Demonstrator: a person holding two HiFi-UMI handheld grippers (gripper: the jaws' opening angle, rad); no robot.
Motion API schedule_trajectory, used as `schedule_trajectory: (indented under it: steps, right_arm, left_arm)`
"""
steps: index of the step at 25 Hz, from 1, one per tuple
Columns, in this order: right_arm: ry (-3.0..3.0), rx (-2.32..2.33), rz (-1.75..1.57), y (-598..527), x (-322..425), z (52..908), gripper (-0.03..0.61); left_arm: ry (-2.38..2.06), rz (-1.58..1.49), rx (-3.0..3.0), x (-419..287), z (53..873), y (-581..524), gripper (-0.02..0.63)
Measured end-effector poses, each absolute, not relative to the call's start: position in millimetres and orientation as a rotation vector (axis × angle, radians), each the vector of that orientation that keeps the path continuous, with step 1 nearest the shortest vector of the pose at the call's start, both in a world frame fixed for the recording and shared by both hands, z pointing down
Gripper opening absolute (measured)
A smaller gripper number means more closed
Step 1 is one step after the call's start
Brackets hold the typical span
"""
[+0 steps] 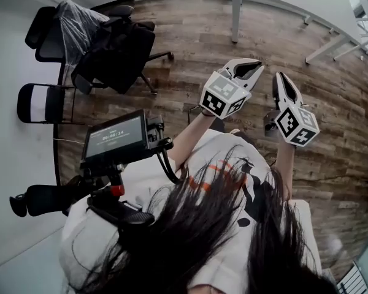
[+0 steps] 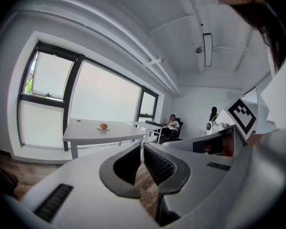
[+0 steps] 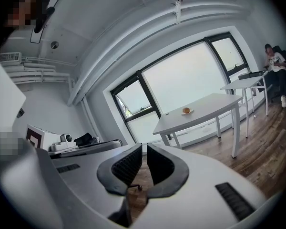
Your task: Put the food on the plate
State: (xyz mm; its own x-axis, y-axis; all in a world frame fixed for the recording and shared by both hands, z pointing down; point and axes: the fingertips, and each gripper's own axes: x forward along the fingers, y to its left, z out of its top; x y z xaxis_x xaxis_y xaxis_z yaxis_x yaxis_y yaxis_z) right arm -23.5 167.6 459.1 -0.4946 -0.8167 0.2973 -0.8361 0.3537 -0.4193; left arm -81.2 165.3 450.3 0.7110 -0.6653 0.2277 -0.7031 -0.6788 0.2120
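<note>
The food [image 2: 103, 125] is one small, round, orange-brown piece. It is too small in both gripper views to tell whether it is a bun or a fruit. It sits on a small white plate [image 2: 103, 128], a shallow saucer only a little wider than the food, whose rim shows as a pale edge around the base of the food. The plate lies flat on a white surface [image 2: 86, 133], about midway along its length and on the side nearer the window [image 2: 105, 99]. In the right gripper view the food [image 3: 186, 109] again sits centred on the plate [image 3: 186, 112].
</note>
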Motion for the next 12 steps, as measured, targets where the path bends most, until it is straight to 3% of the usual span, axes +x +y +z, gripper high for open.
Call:
schedule_trajectory:
  steps: [6,12]
  right_arm:
    - [-2.562,1.508,0.802,170.0,-30.6,461.2,0.040]
    - [-2.612,1.500,0.773,216.1,19.6,459.3,0.040]
  left_arm:
    - [-1.087,0.189,2.619,-81.2,456.2,168.5,0.006]
    - [-1.121,0.200,2.654,-30.1,452.1,214.2,0.006]
